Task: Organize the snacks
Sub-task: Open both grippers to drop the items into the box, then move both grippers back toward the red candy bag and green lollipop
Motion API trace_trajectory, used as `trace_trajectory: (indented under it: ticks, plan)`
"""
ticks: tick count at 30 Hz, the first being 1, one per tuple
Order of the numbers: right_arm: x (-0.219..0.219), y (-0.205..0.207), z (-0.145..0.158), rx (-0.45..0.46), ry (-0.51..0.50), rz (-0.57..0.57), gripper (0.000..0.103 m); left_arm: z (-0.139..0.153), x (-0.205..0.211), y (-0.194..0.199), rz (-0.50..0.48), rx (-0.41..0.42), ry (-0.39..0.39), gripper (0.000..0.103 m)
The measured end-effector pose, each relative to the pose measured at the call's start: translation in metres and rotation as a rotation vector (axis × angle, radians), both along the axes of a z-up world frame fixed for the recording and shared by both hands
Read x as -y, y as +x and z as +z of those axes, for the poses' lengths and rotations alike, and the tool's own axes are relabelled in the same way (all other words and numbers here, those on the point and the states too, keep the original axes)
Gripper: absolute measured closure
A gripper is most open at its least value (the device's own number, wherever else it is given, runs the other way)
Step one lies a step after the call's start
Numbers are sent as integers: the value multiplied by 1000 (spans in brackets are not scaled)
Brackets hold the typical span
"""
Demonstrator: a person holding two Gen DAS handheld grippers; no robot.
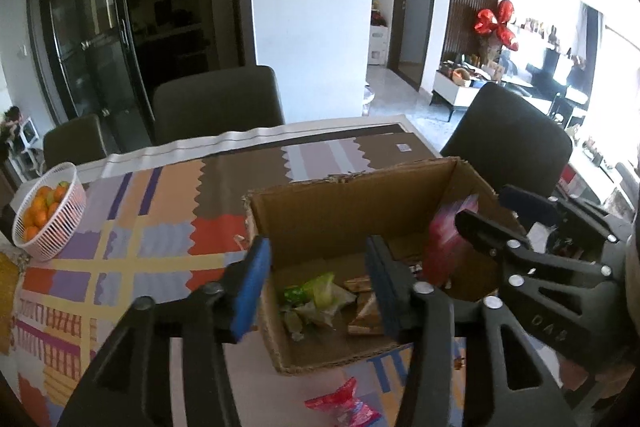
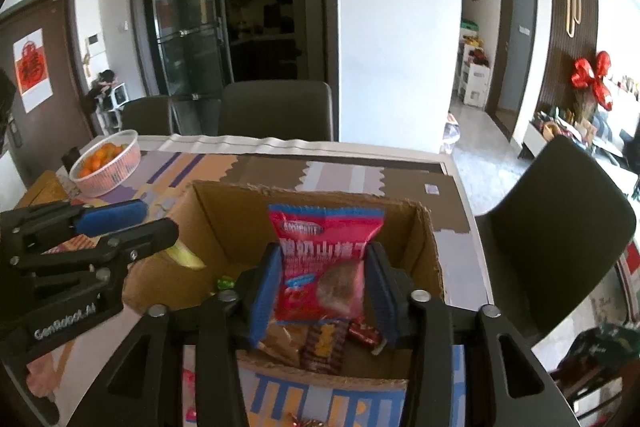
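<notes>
An open cardboard box (image 1: 348, 183) (image 2: 304, 193) stands on the patterned tablecloth. My left gripper (image 1: 318, 289) hangs open over the box's left half with nothing between its blue pads; green wrappers (image 1: 316, 291) and brown bars (image 1: 364, 315) lie on the floor beneath it. My right gripper (image 2: 324, 291) hovers over the box's near side. A red snack packet (image 2: 324, 259) (image 1: 448, 239) stands upright between its pads, which look slack on it. Below lie a brown biscuit pack (image 2: 324, 347) and a red candy (image 2: 364, 333). Each gripper also shows in the other's view: right gripper (image 1: 482, 205), left gripper (image 2: 159, 217).
A white basket of oranges (image 1: 48, 215) (image 2: 106, 163) sits at the table's far left. Another red packet (image 1: 344, 403) lies on the cloth in front of the box. Dark chairs (image 1: 218, 103) (image 1: 508, 143) stand along the far and right edges.
</notes>
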State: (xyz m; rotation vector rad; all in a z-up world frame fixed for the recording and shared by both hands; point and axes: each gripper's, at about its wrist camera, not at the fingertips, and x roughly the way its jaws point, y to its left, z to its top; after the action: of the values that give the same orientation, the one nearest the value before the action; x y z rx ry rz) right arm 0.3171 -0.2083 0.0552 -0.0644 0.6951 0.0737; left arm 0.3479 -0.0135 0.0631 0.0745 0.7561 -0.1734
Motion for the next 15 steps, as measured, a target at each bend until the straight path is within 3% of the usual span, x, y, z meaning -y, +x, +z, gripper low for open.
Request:
trace_trajectory:
  ticks: [3, 15]
  plan:
    - [3, -4, 2, 17, -3, -18, 46, 3, -2, -8, 9, 13, 9, 44]
    - [-5, -50, 21, 86, 6, 17, 46, 29, -19, -66, 40, 92, -25, 38]
